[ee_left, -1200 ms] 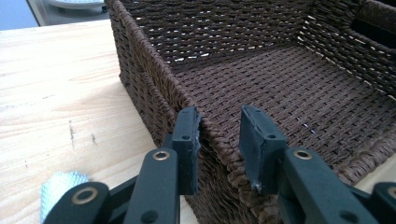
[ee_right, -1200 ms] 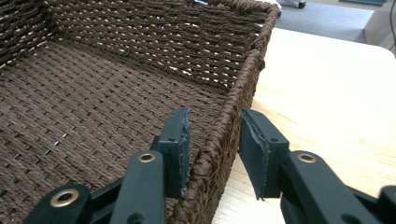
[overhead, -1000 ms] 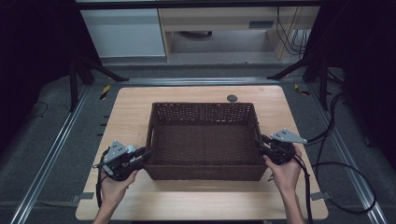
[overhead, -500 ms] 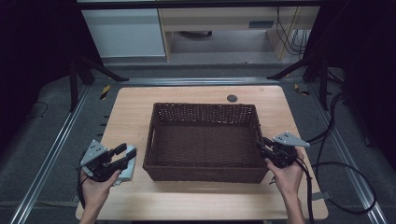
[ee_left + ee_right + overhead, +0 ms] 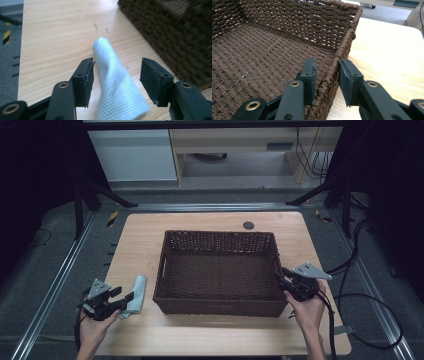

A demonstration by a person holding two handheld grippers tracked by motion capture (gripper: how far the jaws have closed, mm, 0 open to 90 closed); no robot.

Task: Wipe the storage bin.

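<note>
A: How did the tongs stand, from left to right?

B: The left gripper [image 5: 127,299] lay at the table's near left corner, its jaws spread and just then opening wider. The pale blue cloth [image 5: 117,82] lay rolled between them on the wood, and neither pad pressed it.

A: And the cloth's place relative to the basket?

B: In the high view the cloth [image 5: 135,295] lay just beside the left wall of the brown wicker basket [image 5: 220,305], apart from it, with a strip of bare table [image 5: 135,245] between the cloth and the left edge.

A: The right side?

B: The right gripper [image 5: 327,75] pinched the basket's right rim [image 5: 334,67], one jaw inside the wall and one outside. In the high view that gripper [image 5: 280,277] sat at the near right corner of the basket.

A: What room remained?

B: Bare wood ran along the near edge and beyond the far rim, where a small dark disc [image 5: 248,225] lay.
</note>
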